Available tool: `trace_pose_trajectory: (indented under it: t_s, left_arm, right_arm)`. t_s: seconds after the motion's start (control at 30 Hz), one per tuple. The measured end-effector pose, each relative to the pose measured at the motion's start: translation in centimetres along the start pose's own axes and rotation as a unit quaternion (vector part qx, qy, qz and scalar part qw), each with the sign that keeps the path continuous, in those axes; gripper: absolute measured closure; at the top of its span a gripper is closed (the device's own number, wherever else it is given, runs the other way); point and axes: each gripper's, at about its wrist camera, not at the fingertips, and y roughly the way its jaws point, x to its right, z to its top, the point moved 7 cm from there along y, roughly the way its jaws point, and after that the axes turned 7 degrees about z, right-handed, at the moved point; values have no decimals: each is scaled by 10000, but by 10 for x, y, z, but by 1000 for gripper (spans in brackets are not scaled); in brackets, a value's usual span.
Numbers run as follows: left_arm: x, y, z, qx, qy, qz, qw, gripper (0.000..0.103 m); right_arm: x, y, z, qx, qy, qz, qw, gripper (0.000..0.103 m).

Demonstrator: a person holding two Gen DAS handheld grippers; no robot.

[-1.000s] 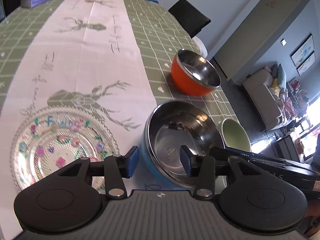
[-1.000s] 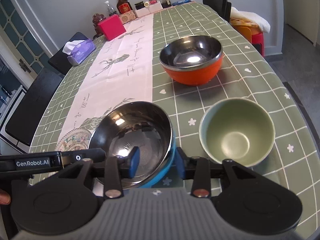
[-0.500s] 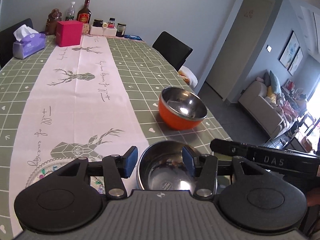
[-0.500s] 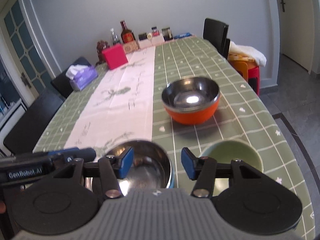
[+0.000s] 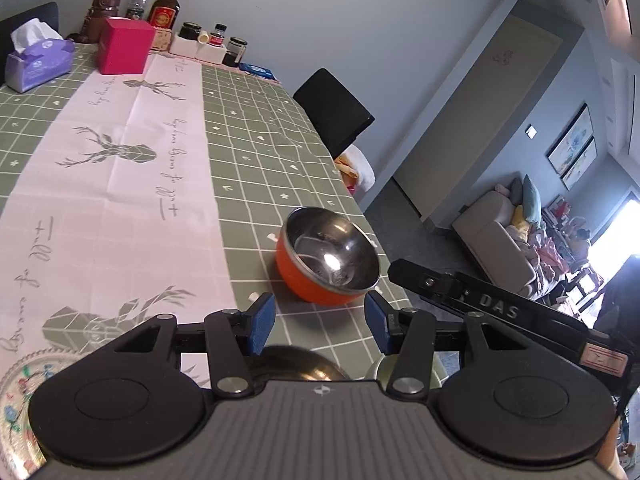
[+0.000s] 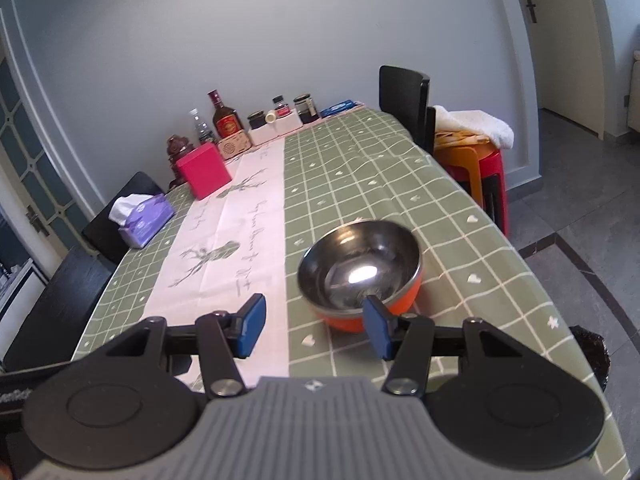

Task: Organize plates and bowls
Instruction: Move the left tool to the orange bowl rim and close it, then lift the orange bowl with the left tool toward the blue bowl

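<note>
Your left tool (image 5: 320,320) hangs over the near end of the worktop (image 5: 256,136) with its two blue pads apart and nothing between them. The jaws have just been opening, as have those of your right tool (image 6: 314,322), which also stands released and empty.

One orange bowl (image 5: 326,258) with a steel inside sits upright on the green checked cloth, just right of the pale runner (image 5: 120,168) and just beyond both tools. In the right wrist view the same orange bowl (image 6: 360,276) lies partly behind the right pad; whether the pad touches it you cannot tell.

Right under the left tool's body you see the rim of one dark steel bowl (image 5: 298,364), and to its right a sliver of one pale green bowl (image 5: 380,366). At the near left edge lies one clear patterned plate (image 5: 20,392) with coloured flowers, partly on the runner. That makes three bowls and one plate in sight.

At the far end stand one purple tissue box (image 5: 38,62), one red box (image 5: 124,46), two bottles (image 5: 164,6), a brown figurine and three small dark jars (image 5: 236,50). One black chair (image 5: 334,110) stands on the right side of the worktop, and two dark chairs (image 6: 52,300) on the left side in the right wrist view.
</note>
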Motion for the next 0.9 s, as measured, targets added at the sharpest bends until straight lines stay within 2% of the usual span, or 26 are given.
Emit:
trace_pose_trajectory:
  t_s: [0.23,0.47,0.7,0.9]
  left_arm:
    - [6,28,25,-120,-26,-67,9999,45]
    - [8,72,39,-580,96,141,9982,49]
    - [2,115,43,-847,263,576,9944,53]
    - [-11,144,38,-1053,92,730,9917,53]
  right_arm:
    - [27,22,21,-31,359,-270,9990,50]
    - [49,49,26,-332,653,-506,9960,50]
    - [70,76,20,-696,939,-822,9897,56]
    - [83,87,11,-914,1225,-848,9846,61]
